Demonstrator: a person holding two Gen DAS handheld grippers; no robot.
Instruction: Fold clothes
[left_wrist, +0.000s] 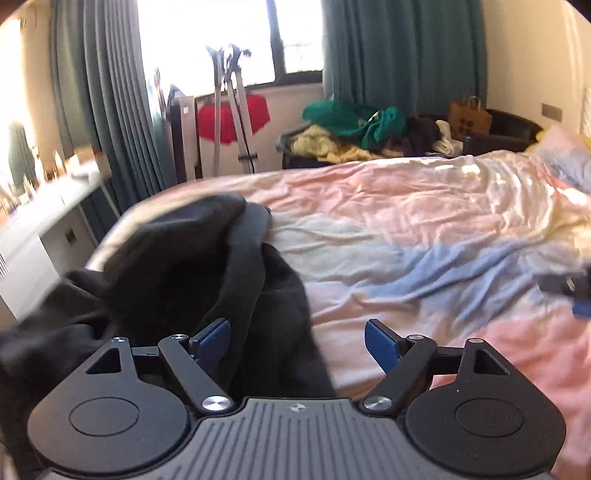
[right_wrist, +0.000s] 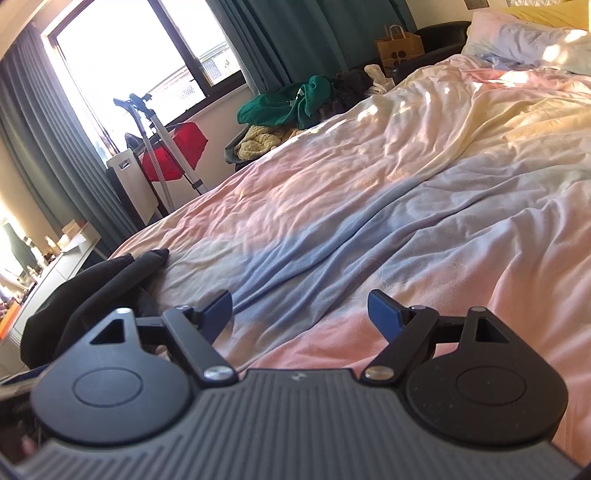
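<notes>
A black garment lies crumpled at the near left corner of the bed, reaching under my left gripper. That gripper is open, its blue pads wide apart just above the cloth's right edge, holding nothing. In the right wrist view the same black garment sits low at the left. My right gripper is open over the pink and blue bedsheet, to the right of the garment and apart from it. The right gripper's blurred tip shows at the far right edge of the left wrist view.
The rumpled bed fills most of both views, with pillows at its head. Beyond it lie a heap of green and yellow clothes, a brown paper bag, a tripod and a red item under the window. A white desk stands left.
</notes>
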